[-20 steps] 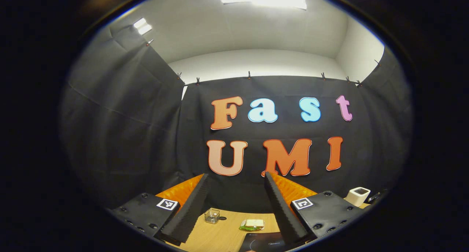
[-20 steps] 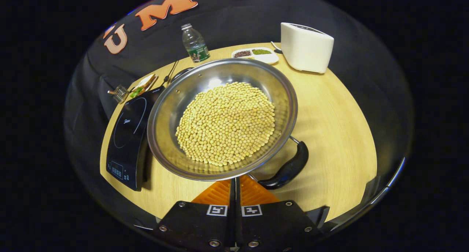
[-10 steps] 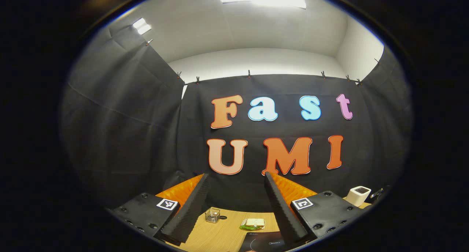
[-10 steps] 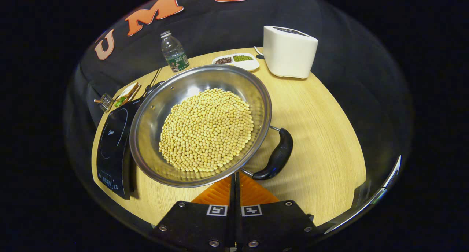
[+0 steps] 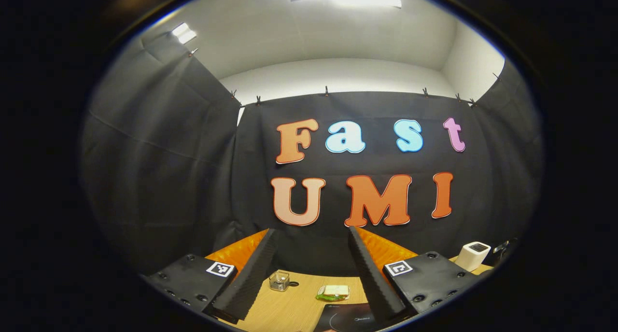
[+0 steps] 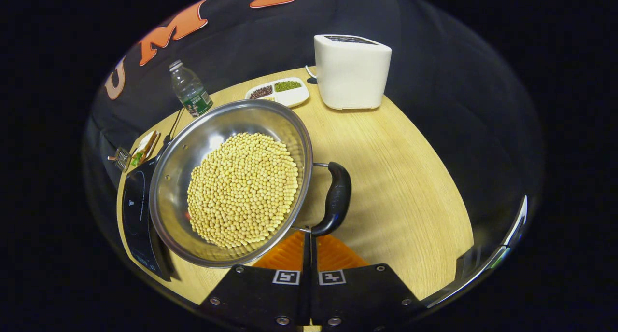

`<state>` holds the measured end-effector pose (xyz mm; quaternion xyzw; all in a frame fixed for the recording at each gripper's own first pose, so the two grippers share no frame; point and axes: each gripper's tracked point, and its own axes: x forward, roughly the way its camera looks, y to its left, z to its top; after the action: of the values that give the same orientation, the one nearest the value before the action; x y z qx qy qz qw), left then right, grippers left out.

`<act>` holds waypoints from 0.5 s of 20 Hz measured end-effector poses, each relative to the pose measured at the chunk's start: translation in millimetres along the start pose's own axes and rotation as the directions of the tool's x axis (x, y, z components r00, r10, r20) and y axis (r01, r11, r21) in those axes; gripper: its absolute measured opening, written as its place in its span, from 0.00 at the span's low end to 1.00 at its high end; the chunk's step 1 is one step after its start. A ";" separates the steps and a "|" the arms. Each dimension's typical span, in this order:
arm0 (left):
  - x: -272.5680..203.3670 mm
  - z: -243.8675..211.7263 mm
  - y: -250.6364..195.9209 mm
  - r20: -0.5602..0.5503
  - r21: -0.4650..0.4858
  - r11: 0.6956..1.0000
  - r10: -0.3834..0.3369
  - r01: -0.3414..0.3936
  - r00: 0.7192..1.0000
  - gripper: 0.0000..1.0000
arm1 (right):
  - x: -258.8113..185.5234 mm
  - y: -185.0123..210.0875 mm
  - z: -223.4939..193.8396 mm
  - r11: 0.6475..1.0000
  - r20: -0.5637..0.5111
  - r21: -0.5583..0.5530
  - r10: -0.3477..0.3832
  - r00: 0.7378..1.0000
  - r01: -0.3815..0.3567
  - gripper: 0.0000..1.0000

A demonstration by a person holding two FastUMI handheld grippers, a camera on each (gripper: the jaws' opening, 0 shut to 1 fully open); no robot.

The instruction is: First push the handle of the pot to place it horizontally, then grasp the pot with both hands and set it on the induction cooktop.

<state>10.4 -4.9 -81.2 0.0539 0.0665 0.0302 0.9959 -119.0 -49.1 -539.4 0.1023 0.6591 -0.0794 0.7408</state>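
A steel pot [image 6: 193, 144] full of yellow beans stands on the wooden table [image 6: 400, 187], its left edge over the black induction cooktop [image 6: 131, 211]. The pot's black loop handle [image 6: 336, 197] sticks out on its right side. My right gripper [image 6: 309, 234] is shut with nothing between its fingers, and its tips touch the near end of that handle. My left gripper [image 5: 311, 231] is open and held up above the table, facing the booth wall; the cooktop [image 5: 345, 317] lies below its right finger.
A white toaster [image 6: 352, 71], a divided dish of dark and green beans [image 6: 279, 90] and a plastic bottle [image 6: 189, 88] stand at the back. A sandwich [image 6: 145, 146] and a small wire holder [image 6: 120, 157] lie far left. Bare table spreads to the right.
The right gripper has stayed shut against the handle while the handle swung from the pot's lower right to its right side. The left gripper has barely shifted.
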 end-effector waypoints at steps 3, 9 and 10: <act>5.5 -8.3 -0.2 -0.021 -0.001 1.000 -0.006 0.006 1.000 0.97 | 6.7 -4.4 11.7 1.000 0.003 0.030 -0.007 1.000 0.007 0.00; 15.6 -34.8 -17.7 -0.070 0.032 0.999 -0.033 0.035 0.997 0.98 | 18.0 -10.0 31.7 0.998 -0.014 0.055 -0.013 1.000 0.014 0.00; 16.5 -40.6 -22.7 -0.083 0.043 0.998 -0.042 0.045 0.996 0.98 | 21.0 -9.7 36.1 0.999 -0.012 0.048 -0.020 1.000 0.021 0.00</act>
<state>22.5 -22.1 -125.9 0.0737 0.1092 0.0092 0.9912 -84.3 -67.4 -556.7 0.1136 0.6622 -0.1023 0.7336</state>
